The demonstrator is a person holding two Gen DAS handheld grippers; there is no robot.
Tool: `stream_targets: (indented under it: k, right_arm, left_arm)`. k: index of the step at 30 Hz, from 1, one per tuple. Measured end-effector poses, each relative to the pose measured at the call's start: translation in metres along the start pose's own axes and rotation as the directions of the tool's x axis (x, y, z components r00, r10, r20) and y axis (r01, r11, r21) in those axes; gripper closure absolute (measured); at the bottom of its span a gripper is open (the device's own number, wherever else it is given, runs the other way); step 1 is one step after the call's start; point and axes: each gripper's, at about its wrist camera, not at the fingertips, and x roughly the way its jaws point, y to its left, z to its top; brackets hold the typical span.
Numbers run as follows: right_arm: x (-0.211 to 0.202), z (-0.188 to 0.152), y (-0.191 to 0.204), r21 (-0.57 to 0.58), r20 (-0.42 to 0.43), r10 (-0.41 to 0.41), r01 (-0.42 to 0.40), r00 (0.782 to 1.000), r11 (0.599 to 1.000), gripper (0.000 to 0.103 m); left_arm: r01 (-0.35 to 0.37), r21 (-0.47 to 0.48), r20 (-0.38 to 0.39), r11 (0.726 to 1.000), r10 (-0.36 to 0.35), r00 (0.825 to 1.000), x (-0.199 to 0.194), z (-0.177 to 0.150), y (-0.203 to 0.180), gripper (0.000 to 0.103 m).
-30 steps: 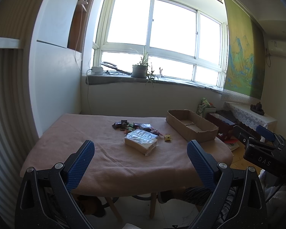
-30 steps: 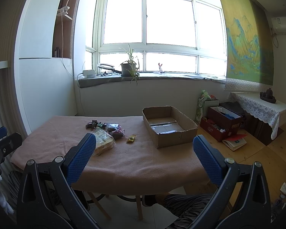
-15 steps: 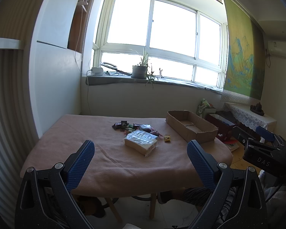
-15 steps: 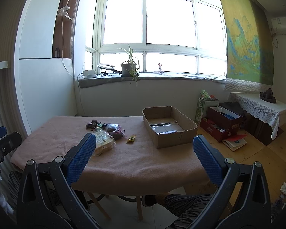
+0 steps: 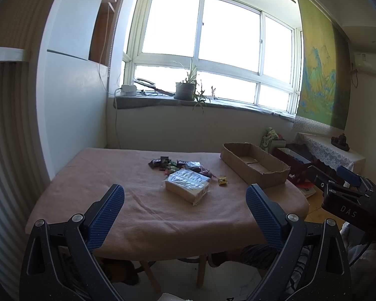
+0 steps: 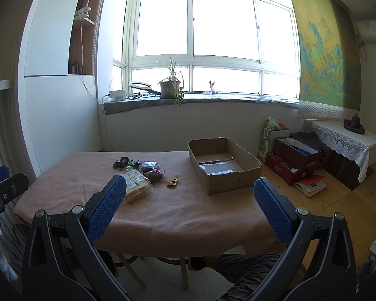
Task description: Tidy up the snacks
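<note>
The left claw [image 5: 185, 198] is spread wide with nothing between its blue pads, held back off the near edge of the desk [image 5: 143, 215]; the right claw [image 6: 189, 193] is just as wide apart and empty, hanging over the same near edge. Both look poised for a first reach, since no snack has been lifted yet.

Nearest on the pink cloth lies a clear-wrapped cracker pack [image 5: 186, 185], flat, its long axis running from near-right to far-left in the left view. Just beside it to the right sits a small yellow sachet [image 5: 222, 180]. Behind the pack is a loose heap of small dark and pink wrappers [image 5: 178, 165], touching one another.

Farther right stands the open cardboard box [image 6: 238, 180], empty, long axis running away from the near edge: probably the place meant for the snacks. Beyond, a potted plant [image 6: 170, 87] stands on the windowsill.
</note>
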Motion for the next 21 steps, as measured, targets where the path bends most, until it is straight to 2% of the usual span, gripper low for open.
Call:
stream_targets:
  k: [7, 13, 16, 21]
  right_arm:
    - [0.036, 0.006, -0.002, 0.008, -0.036, 0.042, -0.041, 0.998, 0.999, 0.000]
    - [0.089, 0.011, 0.007, 0.007, -0.113, 0.139, -0.139, 0.984, 0.990, 0.000]
    - [0.120, 0.009, 0.012, 0.023, -0.168, 0.222, -0.222, 0.960, 0.975, 0.000]
    - [0.181, 0.004, 0.020, 0.091, -0.293, 0.375, -0.365, 0.879, 0.926, 0.000]
  left_arm:
    - [0.007, -0.034, -0.066, 0.999, -0.009, 0.998, 0.036, 0.005, 0.014, 0.005]
    - [0.026, -0.079, -0.140, 0.997, -0.037, 0.990, 0.076, 0.002, 0.029, 0.006]
    - [0.040, -0.117, -0.184, 0.992, -0.061, 0.981, 0.099, -0.001, 0.038, 0.008]
    - [0.075, -0.192, -0.263, 0.979, -0.125, 0.957, 0.136, -0.010, 0.047, 0.010]
